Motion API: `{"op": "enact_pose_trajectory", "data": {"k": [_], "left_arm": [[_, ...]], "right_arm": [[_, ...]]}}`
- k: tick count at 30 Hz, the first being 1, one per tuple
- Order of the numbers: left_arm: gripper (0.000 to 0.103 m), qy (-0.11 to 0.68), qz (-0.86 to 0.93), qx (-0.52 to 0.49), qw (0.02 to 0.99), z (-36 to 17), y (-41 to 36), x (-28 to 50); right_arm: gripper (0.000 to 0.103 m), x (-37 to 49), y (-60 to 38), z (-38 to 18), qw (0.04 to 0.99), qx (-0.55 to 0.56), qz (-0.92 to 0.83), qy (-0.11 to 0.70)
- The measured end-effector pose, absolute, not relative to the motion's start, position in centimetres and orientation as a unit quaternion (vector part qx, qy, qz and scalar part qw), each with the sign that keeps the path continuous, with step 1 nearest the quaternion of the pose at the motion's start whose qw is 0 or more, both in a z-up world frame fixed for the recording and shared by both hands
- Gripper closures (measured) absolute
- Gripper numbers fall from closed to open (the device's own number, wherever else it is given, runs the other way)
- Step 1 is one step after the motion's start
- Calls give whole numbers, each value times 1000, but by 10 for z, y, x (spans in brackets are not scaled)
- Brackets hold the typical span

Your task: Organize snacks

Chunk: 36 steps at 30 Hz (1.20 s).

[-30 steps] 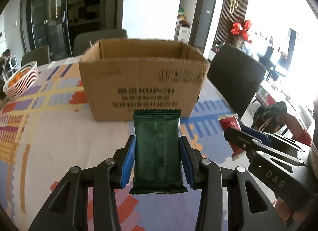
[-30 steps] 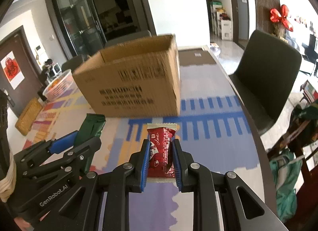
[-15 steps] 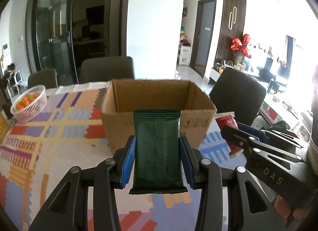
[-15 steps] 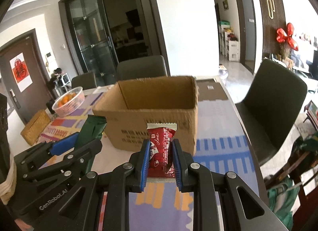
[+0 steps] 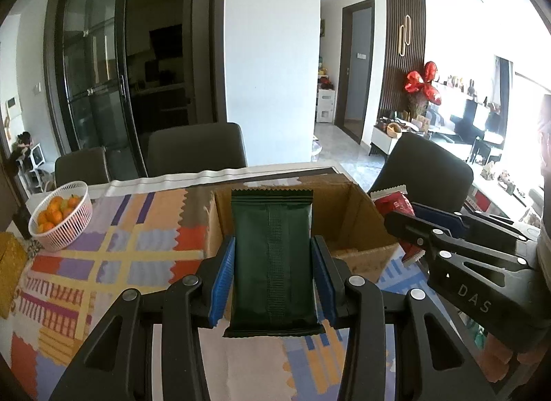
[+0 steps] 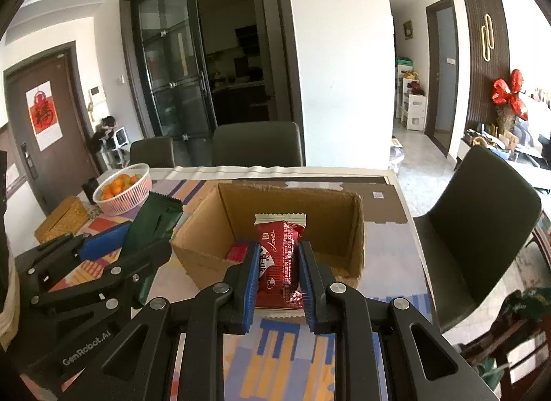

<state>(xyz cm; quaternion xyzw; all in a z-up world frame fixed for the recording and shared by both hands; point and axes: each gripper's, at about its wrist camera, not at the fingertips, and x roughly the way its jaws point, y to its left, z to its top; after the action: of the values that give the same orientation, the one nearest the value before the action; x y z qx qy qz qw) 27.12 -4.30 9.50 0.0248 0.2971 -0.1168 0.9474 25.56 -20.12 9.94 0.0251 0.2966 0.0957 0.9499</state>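
My left tool pinches a dark green snack pack by its long side edges, blue pads pressed flat against both; the pack stands upright, its serrated top edge level with the far rim of the cardboard box. My right tool pinches a red snack pack the same way, crimped white end up, held above the near wall of the box.

The box is open-topped, with no flaps standing over the mouth. Inside, against the left wall, a small red packet lies on the bottom; the rest of the visible floor is bare cardboard. The two tools are side by side and close, the left one angled toward the box's near left corner.

The box stands on the table under a patterned cloth. To its left, well apart, sits a white basket of oranges. Dark chairs line the far edge, and one stands at the right edge.
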Motion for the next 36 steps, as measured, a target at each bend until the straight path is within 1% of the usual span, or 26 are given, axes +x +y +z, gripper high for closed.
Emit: {"op": "enact_pose_trajectory", "data": {"k": [8,19,22,25,26,27,29,31,32,33,36], "left_arm": [[60,325,-116,41,938,101,-46,312],[60,388,-121,27,914,82,-50,370],[59,399,-109,33,910,77,-53,379],[53,399,-101,36,911,76,-51,380],[48,398,-100,38,911,76,-51,378],[46,393,-97,41,913,77,-50,375],[46,385,-92,49,917,79,-49,368],[44,376,-89,55,921,81,-47,357],[40,372,-89,55,922,83,-46,353],[36,367,-90,55,924,84,-45,347],[32,353,-87,55,930,90,-42,327]], "right_arm": [[80,294,-202,103,940,16,96,327],[80,346,-211,82,923,10,78,378],[80,355,-213,79,919,10,73,387],[79,359,-216,78,919,7,62,389],[73,359,-217,78,919,5,57,391],[65,357,-217,77,918,6,55,392],[60,354,-219,79,920,6,49,389],[60,347,-220,80,923,3,47,383],[58,344,-220,81,923,2,46,381],[53,339,-220,82,924,3,46,379],[47,323,-221,85,930,6,48,365]]}}
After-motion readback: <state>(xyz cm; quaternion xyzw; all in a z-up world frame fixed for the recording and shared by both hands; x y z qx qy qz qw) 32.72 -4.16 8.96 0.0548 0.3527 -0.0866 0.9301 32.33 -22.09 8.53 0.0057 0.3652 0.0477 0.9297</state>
